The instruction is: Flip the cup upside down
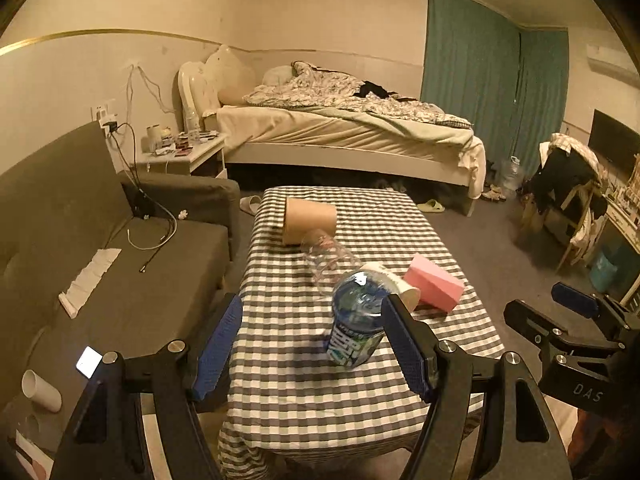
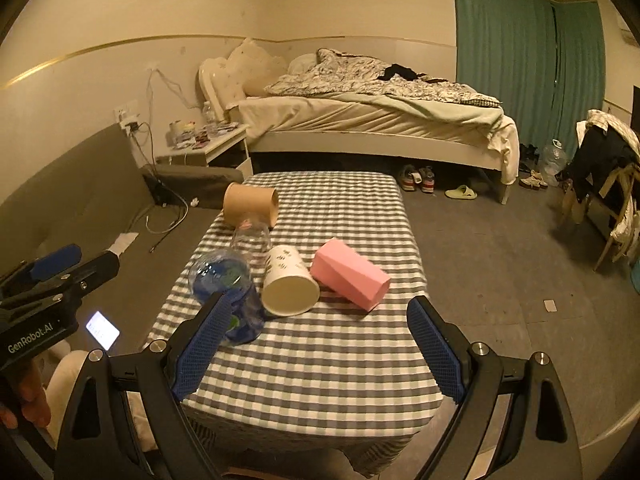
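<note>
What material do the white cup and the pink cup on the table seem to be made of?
White cup: probably paper, matte, with a thin rolled rim and small printed marks. Pink cup: likely plastic or silicone, opaque, with flat facets and a dull sheen; the look leaves it open.

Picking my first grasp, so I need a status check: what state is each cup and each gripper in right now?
brown paper cup: on its side, far end of the table.
clear cup: on its side, against the brown one.
blue cup: tipped over.
white paper cup: on its side, mouth toward camera.
pink cup: on its side.
left gripper: open, empty.
right gripper: open, empty.
</note>
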Motion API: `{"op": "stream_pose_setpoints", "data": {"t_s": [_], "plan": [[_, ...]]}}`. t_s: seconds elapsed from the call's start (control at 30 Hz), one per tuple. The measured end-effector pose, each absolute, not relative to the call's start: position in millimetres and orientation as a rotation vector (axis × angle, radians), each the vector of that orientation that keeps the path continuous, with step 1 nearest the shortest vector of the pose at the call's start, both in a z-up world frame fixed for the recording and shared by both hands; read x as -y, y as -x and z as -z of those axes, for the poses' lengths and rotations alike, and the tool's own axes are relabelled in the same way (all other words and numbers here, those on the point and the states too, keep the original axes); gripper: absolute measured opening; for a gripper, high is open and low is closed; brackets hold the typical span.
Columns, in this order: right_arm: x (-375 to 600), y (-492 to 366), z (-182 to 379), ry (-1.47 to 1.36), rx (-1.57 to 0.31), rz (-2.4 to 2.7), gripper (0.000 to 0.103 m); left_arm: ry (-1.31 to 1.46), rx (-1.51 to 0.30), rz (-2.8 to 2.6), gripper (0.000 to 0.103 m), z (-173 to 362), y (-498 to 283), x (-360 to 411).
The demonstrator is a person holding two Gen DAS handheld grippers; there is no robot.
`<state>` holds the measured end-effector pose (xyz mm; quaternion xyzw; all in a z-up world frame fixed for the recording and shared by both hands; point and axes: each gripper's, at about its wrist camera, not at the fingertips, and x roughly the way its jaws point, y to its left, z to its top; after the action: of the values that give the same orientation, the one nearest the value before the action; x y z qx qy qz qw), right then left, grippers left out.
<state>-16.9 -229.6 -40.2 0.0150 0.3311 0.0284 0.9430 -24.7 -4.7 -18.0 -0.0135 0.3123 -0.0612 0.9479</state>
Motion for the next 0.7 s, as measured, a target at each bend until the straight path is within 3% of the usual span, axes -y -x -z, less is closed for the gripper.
{"op": "stream_pose_setpoints", "data": {"t_s": [0.03,0.1,0.23,0.47,0.7], "plan": [[228,17,42,-0.030,-0.678,-0.060,0.090,0.030,-0.638,0.118,0.087,19,26,4],[224,15,45,-0.025,-0.685,-0.062,0.090,0.042,-0.631,0.092,0.097,21,25,-1],[221,11,48,-0.019,-0.691,-0.053,0.091,0.064,-0.636,0.073,0.097,22,20,-8],[220,2,51,-0.024,-0.698,-0.024,0.103,0.066,-0.649,0.048,0.097,27,17,-14],[218,-3,55,-0.022,-0.709,-0.017,0.103,0.062,-0.655,0.045,0.097,30,16,-18]]}}
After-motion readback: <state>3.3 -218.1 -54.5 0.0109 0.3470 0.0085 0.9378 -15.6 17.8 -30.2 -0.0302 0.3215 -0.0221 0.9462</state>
